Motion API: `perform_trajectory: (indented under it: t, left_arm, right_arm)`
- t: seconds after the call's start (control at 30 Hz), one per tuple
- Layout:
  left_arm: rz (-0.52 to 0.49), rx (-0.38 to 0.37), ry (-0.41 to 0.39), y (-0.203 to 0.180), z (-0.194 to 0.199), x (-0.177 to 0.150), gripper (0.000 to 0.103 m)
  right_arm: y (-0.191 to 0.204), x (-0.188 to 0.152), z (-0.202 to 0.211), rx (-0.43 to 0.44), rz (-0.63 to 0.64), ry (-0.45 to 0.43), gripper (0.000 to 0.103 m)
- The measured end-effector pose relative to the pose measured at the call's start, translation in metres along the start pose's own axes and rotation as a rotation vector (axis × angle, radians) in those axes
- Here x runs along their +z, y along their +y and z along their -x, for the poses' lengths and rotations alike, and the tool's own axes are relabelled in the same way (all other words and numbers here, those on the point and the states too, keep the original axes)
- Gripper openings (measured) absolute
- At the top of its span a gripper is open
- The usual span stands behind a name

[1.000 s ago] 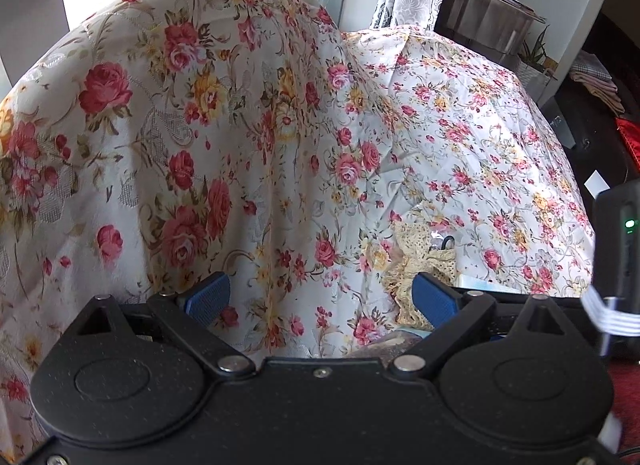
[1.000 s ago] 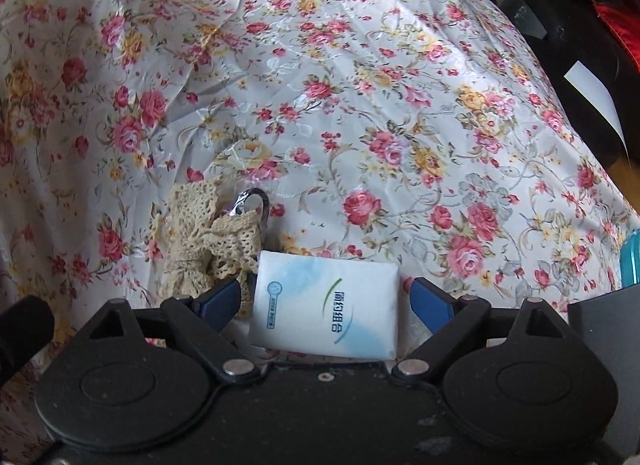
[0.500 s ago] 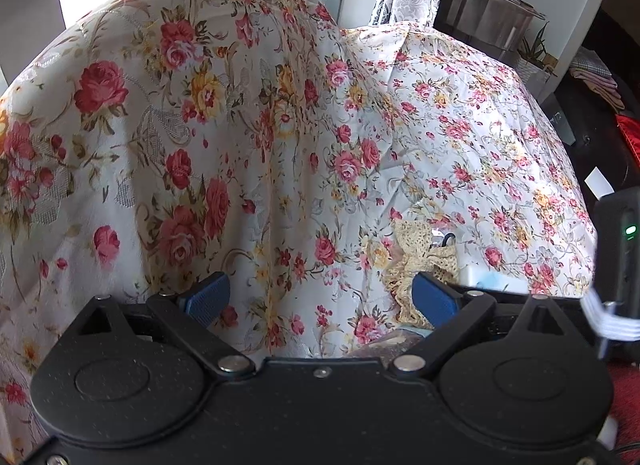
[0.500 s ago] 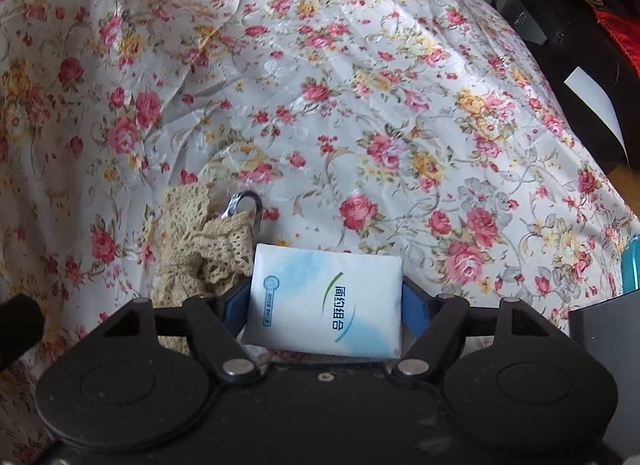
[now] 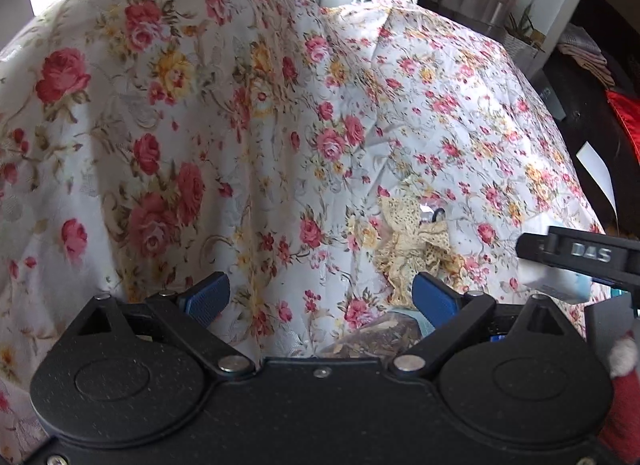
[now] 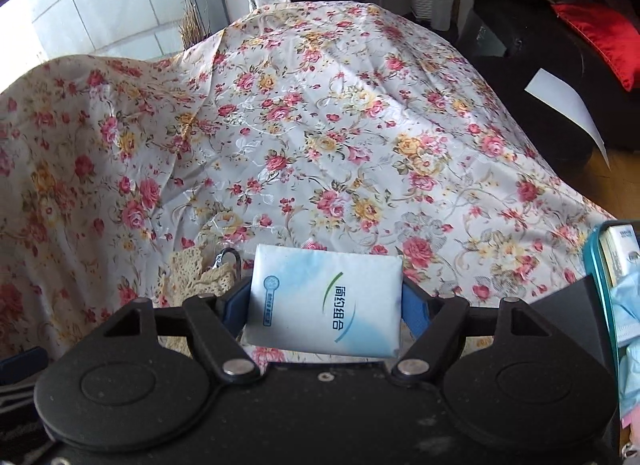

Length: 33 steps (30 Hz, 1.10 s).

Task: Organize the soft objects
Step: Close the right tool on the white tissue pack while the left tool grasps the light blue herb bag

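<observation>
Right claw point(image 6: 326, 307) pinching tissue pack point(image 6: 324, 305) | left claw point(image 5: 320, 297) spread | lace bow point(image 5: 416, 241) just beside, on floral cloth point(image 6: 340, 137)

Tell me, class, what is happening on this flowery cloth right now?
A person is tidying soft things with two hand-held grippers. The right gripper has its jaws shut on a white tissue pack, held just above the floral cloth. The left gripper is open and holds nothing. A lace bow lies on the cloth beside the pack, untouched. A teal box of items sits at the right edge.
</observation>
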<state>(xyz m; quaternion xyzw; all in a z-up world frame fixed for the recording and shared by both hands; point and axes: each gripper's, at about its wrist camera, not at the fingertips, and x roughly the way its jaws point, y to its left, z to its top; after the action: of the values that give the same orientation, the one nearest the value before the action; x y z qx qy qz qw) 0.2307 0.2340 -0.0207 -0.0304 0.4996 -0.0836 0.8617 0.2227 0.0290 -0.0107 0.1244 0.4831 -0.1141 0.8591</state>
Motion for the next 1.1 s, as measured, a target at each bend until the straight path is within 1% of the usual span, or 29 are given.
perform_trajectory:
  t: [0.1, 0.23, 0.3, 0.4, 0.5, 0.63, 0.73, 0.83, 0.9, 0.93, 0.97, 1.0, 1.03, 1.1]
  left_arm:
    - [-0.028, 0.009, 0.028, -0.003, -0.004, -0.001, 0.095]
    - [-0.047, -0.003, 0.050, -0.006, -0.007, -0.004, 0.095]
    - [-0.052, -0.018, 0.074, -0.008, -0.009, -0.006, 0.095]
    - [-0.063, -0.045, 0.119, -0.012, -0.013, -0.010, 0.095]
    - [-0.084, -0.026, 0.181, -0.015, -0.022, -0.013, 0.095]
    - [-0.056, -0.038, 0.276, -0.010, -0.035, -0.016, 0.095]
    - [-0.059, -0.054, 0.320, -0.012, -0.040, -0.021, 0.095]
    - [-0.086, -0.059, 0.358, -0.015, -0.046, -0.025, 0.094]
    - [-0.087, -0.078, 0.388, -0.016, -0.050, -0.028, 0.085]
    - [-0.081, -0.102, 0.404, -0.015, -0.051, -0.029, 0.066]
    - [-0.078, -0.112, 0.409, -0.014, -0.051, -0.029, 0.060]
    - [-0.085, -0.110, 0.396, -0.015, -0.048, -0.029, 0.058]
    - [-0.092, -0.112, 0.382, -0.016, -0.046, -0.029, 0.053]
    - [-0.076, -0.123, 0.369, -0.014, -0.044, -0.028, 0.049]
  right_arm:
    - [-0.003, -0.008, 0.015, 0.005, 0.000, -0.018, 0.074]
    - [-0.007, -0.019, 0.034, 0.015, -0.006, -0.040, 0.074]
    - [-0.009, -0.025, 0.041, 0.024, -0.012, -0.044, 0.074]
    - [-0.012, -0.032, 0.048, 0.024, -0.013, -0.051, 0.074]
    - [-0.016, -0.038, 0.051, 0.019, -0.021, -0.053, 0.074]
    - [-0.019, -0.043, 0.052, 0.020, -0.033, -0.051, 0.074]
    - [-0.020, -0.046, 0.051, 0.022, -0.037, -0.045, 0.074]
    - [-0.019, -0.047, 0.048, 0.028, -0.040, -0.039, 0.074]
    - [-0.019, -0.048, 0.048, 0.033, -0.040, -0.036, 0.074]
    - [-0.019, -0.048, 0.048, 0.037, -0.040, -0.035, 0.074]
    - [-0.018, -0.048, 0.048, 0.039, -0.040, -0.034, 0.074]
    - [-0.018, -0.049, 0.049, 0.043, -0.040, -0.034, 0.074]
    - [-0.018, -0.049, 0.049, 0.047, -0.040, -0.033, 0.074]
    - [-0.018, -0.049, 0.050, 0.055, -0.042, -0.032, 0.074]
